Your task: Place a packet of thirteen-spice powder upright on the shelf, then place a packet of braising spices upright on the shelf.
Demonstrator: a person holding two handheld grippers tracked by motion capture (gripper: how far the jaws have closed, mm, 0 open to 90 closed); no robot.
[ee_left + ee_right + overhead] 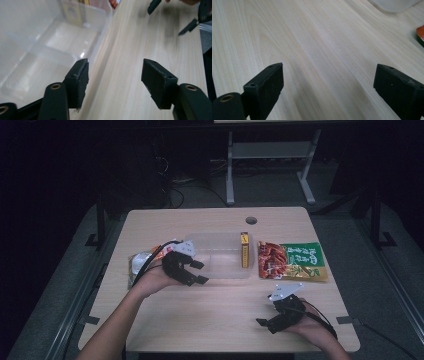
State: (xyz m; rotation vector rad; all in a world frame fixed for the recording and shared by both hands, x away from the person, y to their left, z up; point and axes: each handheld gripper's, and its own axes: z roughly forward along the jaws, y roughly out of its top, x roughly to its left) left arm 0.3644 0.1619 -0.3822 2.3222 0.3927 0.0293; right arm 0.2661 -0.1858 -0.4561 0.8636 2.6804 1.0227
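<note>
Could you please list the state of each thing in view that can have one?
Clear container: lidless, holding a yellow box.
Yellow box: on edge against the container's right wall.
Red-green packet: lying flat.
Left claw: open, holding nothing.
Right claw: open, holding nothing.

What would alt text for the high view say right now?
A person's left hand-held gripper, jaws open and empty, sits at the left end of a clear plastic container holding a yellow box on a wooden table. The right hand-held gripper rests open near the front edge; a red-and-green packet lies beside the container.
</note>
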